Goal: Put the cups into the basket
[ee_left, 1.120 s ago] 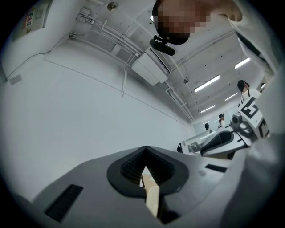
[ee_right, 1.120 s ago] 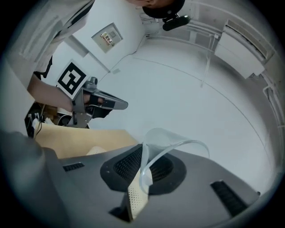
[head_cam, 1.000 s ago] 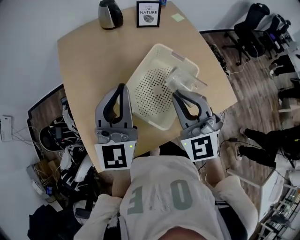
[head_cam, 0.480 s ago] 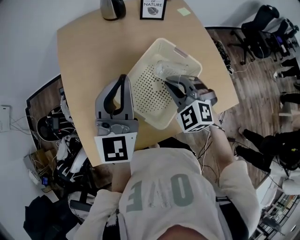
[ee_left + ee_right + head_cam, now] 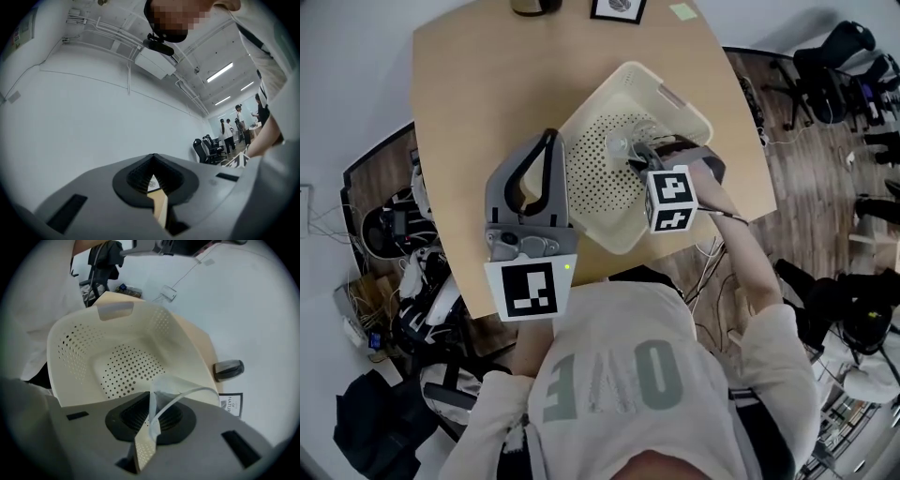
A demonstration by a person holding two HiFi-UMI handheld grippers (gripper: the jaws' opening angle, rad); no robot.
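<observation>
Head view: clear cup (image 5: 622,146) hard to make out against the basket (image 5: 598,187), partly covered by the right gripper (image 5: 639,159). A dark vessel and a framed card are cut off at the far tabletop (image 5: 469,94) edge.

Right gripper view: right gripper (image 5: 148,426) fingers pinch the cup (image 5: 160,386) by its thin wall. The cup hangs inside the basket (image 5: 117,333), over the perforated floor. Contact with the floor cannot be told.

Left gripper view: left gripper (image 5: 155,199) fingers pressed together, nothing between them. It is held above the tabletop just left of the basket.

Versus 1.0 s ago: cup then sat over the basket's right rim; now carried inward and lower. Left gripper (image 5: 547,141) about where it was.
</observation>
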